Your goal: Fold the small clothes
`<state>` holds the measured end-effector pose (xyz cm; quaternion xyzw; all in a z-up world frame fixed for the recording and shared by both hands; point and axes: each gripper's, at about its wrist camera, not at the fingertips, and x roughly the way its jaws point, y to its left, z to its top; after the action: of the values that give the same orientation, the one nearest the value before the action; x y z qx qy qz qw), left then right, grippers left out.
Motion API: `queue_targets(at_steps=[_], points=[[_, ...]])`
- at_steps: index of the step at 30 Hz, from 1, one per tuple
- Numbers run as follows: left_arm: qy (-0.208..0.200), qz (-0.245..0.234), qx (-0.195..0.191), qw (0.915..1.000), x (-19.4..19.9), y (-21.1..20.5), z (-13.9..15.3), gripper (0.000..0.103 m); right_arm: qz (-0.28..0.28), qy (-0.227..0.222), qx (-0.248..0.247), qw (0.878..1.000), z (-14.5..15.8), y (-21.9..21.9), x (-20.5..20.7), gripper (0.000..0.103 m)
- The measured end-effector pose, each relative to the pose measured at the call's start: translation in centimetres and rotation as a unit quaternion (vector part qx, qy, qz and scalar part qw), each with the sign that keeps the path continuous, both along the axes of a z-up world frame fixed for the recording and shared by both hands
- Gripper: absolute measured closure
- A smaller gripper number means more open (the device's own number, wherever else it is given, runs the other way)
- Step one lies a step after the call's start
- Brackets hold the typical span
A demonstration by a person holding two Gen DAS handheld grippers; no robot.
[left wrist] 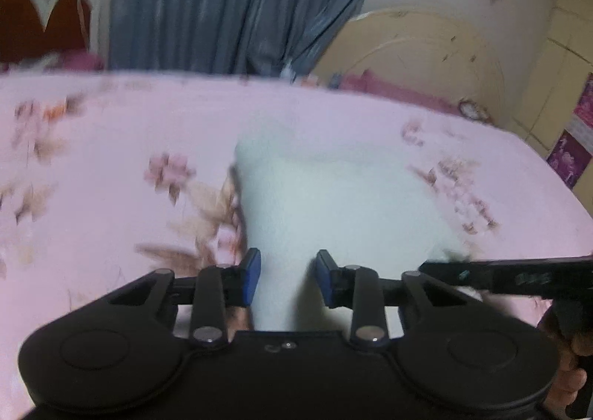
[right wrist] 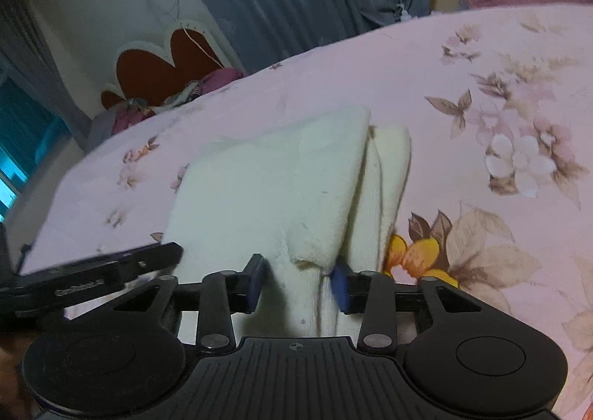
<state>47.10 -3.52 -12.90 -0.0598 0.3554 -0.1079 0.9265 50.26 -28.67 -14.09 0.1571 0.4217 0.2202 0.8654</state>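
Both tongs are standing at the near edge of the white garment, which is stretching away from them on the bed.

The white garment (right wrist: 274, 179) is lying on the pink flowered bed (right wrist: 481, 60), its long axis running forward. The right tongs (right wrist: 300, 283) are partly open, with cloth lying between the pads; a firm grip I cannot confirm. The left tongs (left wrist: 287, 279) are also partly open over the near hem, not pinching. Both hands are equally near, side by side.

A white cloth (left wrist: 333, 205) lies on the pink bed (left wrist: 111, 197). The left gripper's (left wrist: 287, 277) blue fingers (left wrist: 252, 271) sit apart over it.
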Motion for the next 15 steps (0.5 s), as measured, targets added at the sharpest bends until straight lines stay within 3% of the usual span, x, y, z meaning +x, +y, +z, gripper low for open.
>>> queue_targets(at_steps=[1,2,3,6,8,10,12,15], points=[[0.004,-0.01,0.005,0.9999,0.2,-0.3,-0.2,0.072,0.001,0.0,-0.005,1.0,-0.2,0.2,0.0,0.076],[0.007,-0.017,0.012,0.9998,0.5,-0.6,-0.4,0.072,0.001,0.001,-0.003,1.0,-0.4,0.3,0.1,0.089],[0.004,-0.021,0.013,0.9997,0.5,-0.7,-0.4,0.072,0.0,0.001,-0.002,1.0,-0.4,0.3,0.1,0.091],[-0.011,-0.036,-0.006,0.9993,0.1,-0.7,0.9,0.074,-0.002,-0.008,0.004,1.0,0.9,-0.2,-0.7,0.093],[-0.021,-0.054,0.003,0.9983,-0.4,-1.5,1.9,0.073,-0.005,-0.014,0.007,1.0,1.9,-1.1,-1.7,0.093],[0.004,-0.075,0.042,0.9962,0.3,-3.0,0.9,0.074,-0.013,-0.005,-0.003,1.0,1.3,-1.7,-2.0,0.093],[0.018,-0.083,0.041,0.9955,0.7,-3.4,-0.1,0.074,-0.02,0.017,0.001,1.0,-0.3,-2.1,-1.5,0.093],[0.023,-0.083,0.023,0.9961,0.7,-2.8,-0.2,0.072,-0.025,0.016,0.012,0.999,-0.1,-3.0,-2.1,0.093]])
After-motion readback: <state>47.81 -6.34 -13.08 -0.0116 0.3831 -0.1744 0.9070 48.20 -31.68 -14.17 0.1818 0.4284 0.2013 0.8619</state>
